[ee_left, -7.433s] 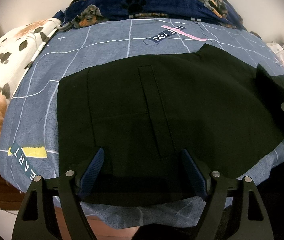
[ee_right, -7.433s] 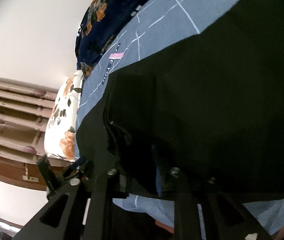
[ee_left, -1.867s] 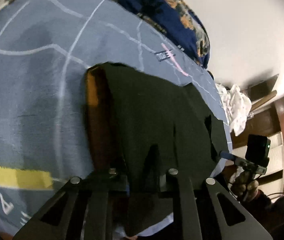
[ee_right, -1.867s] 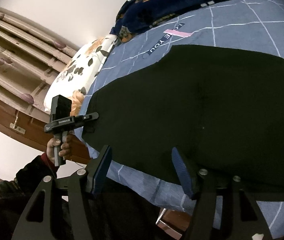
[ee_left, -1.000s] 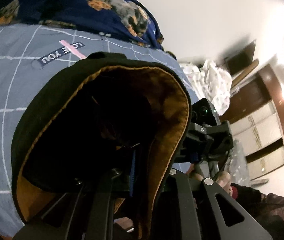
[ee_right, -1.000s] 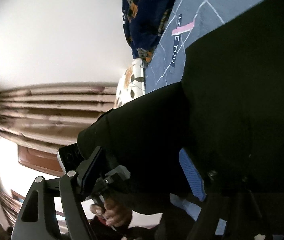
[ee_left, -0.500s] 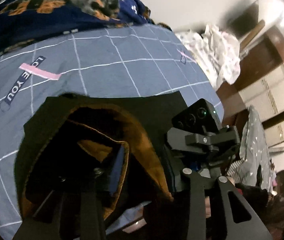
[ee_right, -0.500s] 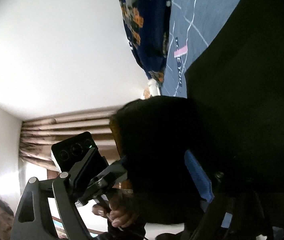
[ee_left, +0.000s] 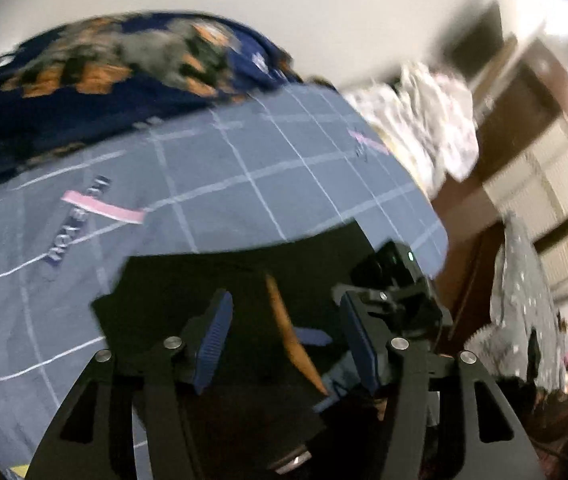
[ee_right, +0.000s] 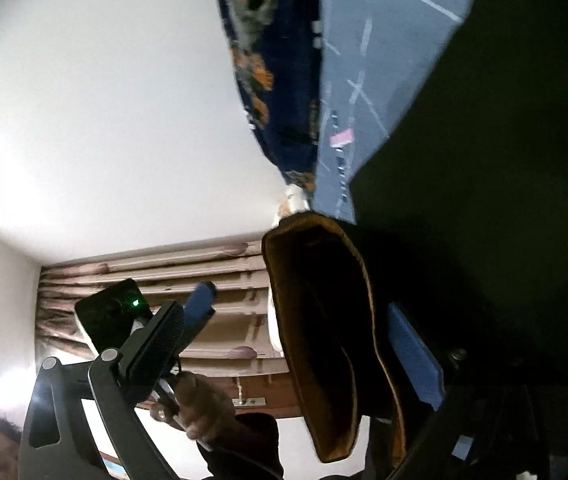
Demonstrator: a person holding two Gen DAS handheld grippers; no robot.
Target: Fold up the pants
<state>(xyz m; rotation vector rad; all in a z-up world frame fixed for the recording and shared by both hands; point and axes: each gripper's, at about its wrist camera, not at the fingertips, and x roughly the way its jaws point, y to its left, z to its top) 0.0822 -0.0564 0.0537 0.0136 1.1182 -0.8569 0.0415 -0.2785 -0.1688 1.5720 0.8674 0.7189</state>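
Observation:
The black pants (ee_left: 187,288) lie folded on the blue grid bedsheet (ee_left: 243,184). Their orange lining edge (ee_left: 288,336) runs between the fingers of my left gripper (ee_left: 284,340). Those jaws are opening, and neither pad presses on the cloth. In the right wrist view a turned-over flap of the pants (ee_right: 324,340) with the orange lining stands between the fingers of my right gripper (ee_right: 288,340). These jaws are wide and still opening, with the flap resting near the blue right pad (ee_right: 412,352). A hand (ee_right: 199,404) holds the left gripper beside it.
A dark blue dog-print blanket (ee_left: 103,72) lies along the far side of the bed. A heap of white clothes (ee_left: 432,132) sits at the bed's right end, beside a brown wardrobe (ee_left: 544,184). Brown curtains (ee_right: 203,272) hang behind the left hand.
My left gripper has opened, let go of the pants' fold and lifted away from it. The flap has dropped flatter onto the pants. My right gripper's jaws have spread wider.

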